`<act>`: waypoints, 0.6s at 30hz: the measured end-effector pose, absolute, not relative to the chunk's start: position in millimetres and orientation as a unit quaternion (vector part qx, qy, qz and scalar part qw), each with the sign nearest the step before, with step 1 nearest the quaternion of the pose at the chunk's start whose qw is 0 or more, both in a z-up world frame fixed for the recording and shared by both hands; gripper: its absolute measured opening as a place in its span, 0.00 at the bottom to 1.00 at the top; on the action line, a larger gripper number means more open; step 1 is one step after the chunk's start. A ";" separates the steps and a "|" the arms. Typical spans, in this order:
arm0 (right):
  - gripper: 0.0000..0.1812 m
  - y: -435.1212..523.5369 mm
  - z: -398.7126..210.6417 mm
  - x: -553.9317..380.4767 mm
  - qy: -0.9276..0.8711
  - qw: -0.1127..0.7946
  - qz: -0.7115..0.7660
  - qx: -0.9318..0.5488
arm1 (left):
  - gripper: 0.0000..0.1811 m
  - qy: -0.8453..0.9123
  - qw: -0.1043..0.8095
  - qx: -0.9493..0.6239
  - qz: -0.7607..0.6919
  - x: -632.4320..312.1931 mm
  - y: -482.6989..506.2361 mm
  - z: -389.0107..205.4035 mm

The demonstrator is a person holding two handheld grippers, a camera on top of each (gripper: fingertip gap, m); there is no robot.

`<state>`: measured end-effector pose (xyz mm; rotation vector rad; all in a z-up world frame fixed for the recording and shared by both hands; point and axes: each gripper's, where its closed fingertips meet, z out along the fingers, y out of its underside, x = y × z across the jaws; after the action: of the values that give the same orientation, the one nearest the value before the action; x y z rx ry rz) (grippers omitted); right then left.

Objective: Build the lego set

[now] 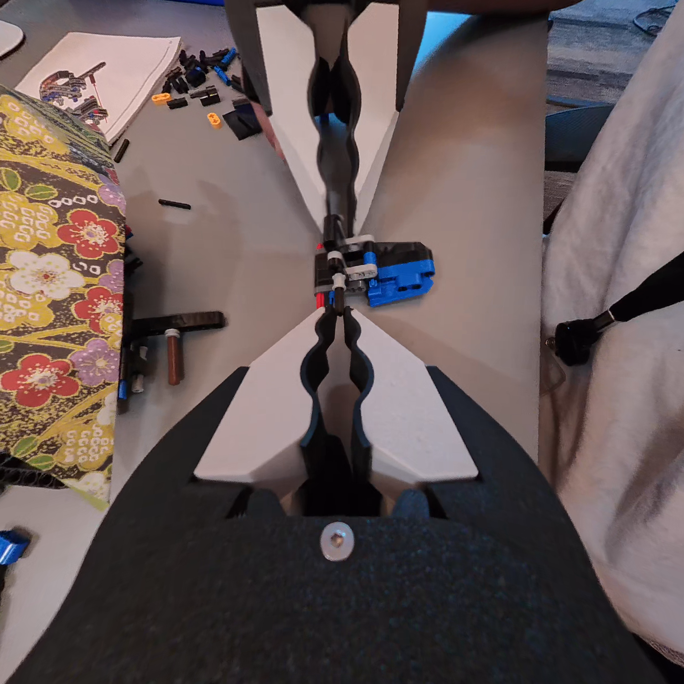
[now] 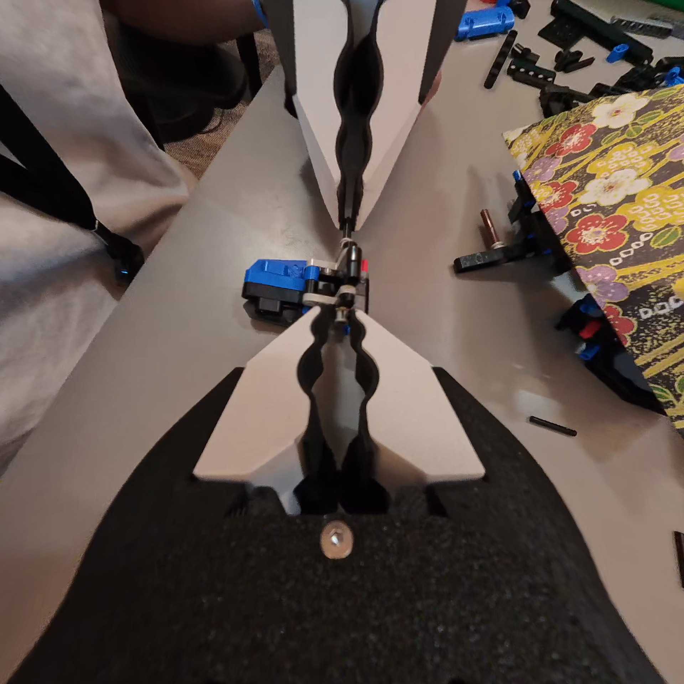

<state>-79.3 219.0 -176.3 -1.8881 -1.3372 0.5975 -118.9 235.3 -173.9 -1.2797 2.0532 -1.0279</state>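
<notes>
A small lego assembly of blue, black and white parts is held just above the grey table between my two grippers, which face each other tip to tip. My left gripper is shut on a thin black axle sticking out of the assembly's near end. My right gripper is shut on the opposite end of the assembly, by a white bush. The right gripper comes in from the top of the left wrist view. The left gripper comes in from the top of the right wrist view.
A floral-patterned box lies beside the work spot, also in the right wrist view. By it are a black beam with a brown axle and a loose black axle. An instruction booklet and loose parts lie beyond. A person in light clothing sits at the table edge. Left tips to right tips: about 5 cm.
</notes>
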 end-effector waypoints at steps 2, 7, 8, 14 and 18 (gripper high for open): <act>0.04 218.2 -175.0 -79.1 -0.518 0.368 0.239 -0.734 | 0.01 0.757 0.248 -0.471 -0.380 -118.0 236.0 -174.6; 0.03 214.3 -177.6 -77.2 -0.513 0.350 0.253 -0.742 | 0.01 0.767 0.240 -0.457 -0.381 -116.5 231.8 -175.8; 0.03 213.9 -177.9 -76.5 -0.514 0.350 0.252 -0.741 | 0.01 0.768 0.239 -0.456 -0.382 -115.9 231.5 -175.7; 0.03 213.8 -178.4 -71.5 -0.513 0.344 0.249 -0.746 | 0.01 0.774 0.236 -0.448 -0.380 -111.9 229.0 -176.8; 0.03 212.9 -178.7 -69.4 -0.516 0.343 0.241 -0.747 | 0.01 0.776 0.236 -0.446 -0.378 -109.5 228.3 -177.5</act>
<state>-69.4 212.9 -178.7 -1.9407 -1.3416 0.6273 -109.5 228.3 -177.5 -1.2224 2.1298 -1.0377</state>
